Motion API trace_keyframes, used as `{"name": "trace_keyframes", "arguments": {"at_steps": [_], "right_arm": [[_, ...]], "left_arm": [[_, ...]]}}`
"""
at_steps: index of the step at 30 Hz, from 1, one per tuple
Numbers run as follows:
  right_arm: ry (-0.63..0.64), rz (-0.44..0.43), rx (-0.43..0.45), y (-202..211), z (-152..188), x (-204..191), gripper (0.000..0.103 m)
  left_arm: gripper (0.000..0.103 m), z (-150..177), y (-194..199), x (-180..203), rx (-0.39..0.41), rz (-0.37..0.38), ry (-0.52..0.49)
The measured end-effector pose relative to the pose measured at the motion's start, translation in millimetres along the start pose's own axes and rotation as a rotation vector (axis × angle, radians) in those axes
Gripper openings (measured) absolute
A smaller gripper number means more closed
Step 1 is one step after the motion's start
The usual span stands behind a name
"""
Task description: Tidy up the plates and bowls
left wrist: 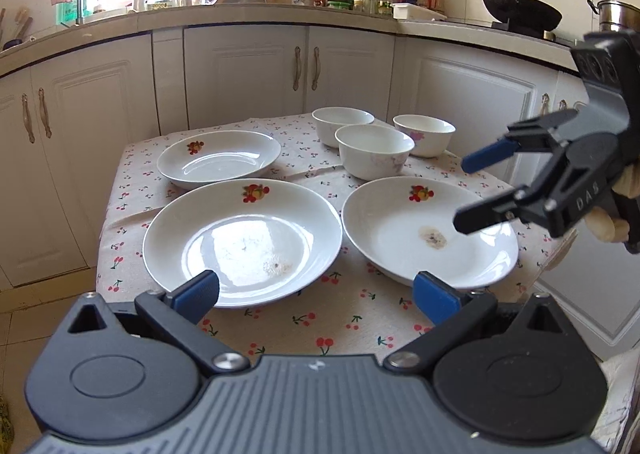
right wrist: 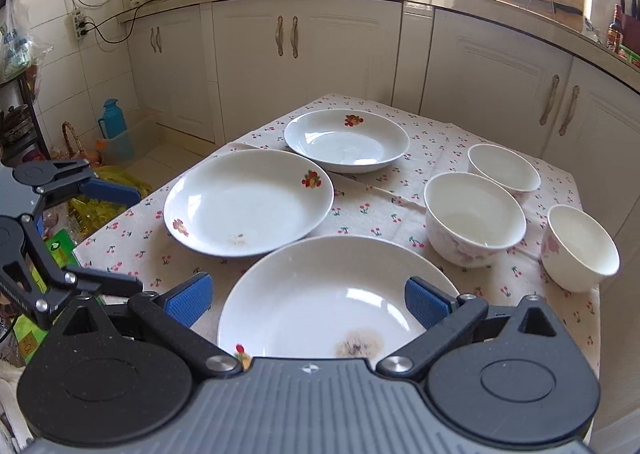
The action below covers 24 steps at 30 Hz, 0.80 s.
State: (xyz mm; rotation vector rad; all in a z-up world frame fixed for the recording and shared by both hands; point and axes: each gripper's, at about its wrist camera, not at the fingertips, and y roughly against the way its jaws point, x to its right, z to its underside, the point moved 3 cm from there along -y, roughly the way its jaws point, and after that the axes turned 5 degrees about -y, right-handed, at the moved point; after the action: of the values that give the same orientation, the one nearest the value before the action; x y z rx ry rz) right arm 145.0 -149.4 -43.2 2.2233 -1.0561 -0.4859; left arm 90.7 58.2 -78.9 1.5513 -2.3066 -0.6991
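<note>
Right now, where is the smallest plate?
The smallest plate sits at the table's far left in the left wrist view, behind the big plate and left of the three bowls.

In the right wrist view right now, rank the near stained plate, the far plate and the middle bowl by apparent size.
1. Near stained plate, nearest the camera, so partly inflated.
2. Far plate.
3. Middle bowl.

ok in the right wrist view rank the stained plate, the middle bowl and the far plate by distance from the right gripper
1. Stained plate, directly under the right gripper.
2. Middle bowl, ahead to the right.
3. Far plate, at the table's back.
</note>
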Motion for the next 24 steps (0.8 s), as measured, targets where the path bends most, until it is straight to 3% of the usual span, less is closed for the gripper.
{"name": "trace_keyframes", "arguments": {"at_steps": [5,12,24], "right_arm": [[-0.006,0.060,0.006,18.5,32.5,2.6,0.103],[-0.042,0.110,-0.002,28.2,66.5,9.5,0.103],[-0.036,0.122,-0.044,5.4,88.6,13.3,0.103]], "left_arm": [[0.102,-1.4,2.7,10.2,0.034,0.022,0.064],[0.102,-4.3,1.1,23.4,0.029,0.024,0.053],[0.102,-11.0,-2.6,24.0,0.010,0.013,0.040]]}}
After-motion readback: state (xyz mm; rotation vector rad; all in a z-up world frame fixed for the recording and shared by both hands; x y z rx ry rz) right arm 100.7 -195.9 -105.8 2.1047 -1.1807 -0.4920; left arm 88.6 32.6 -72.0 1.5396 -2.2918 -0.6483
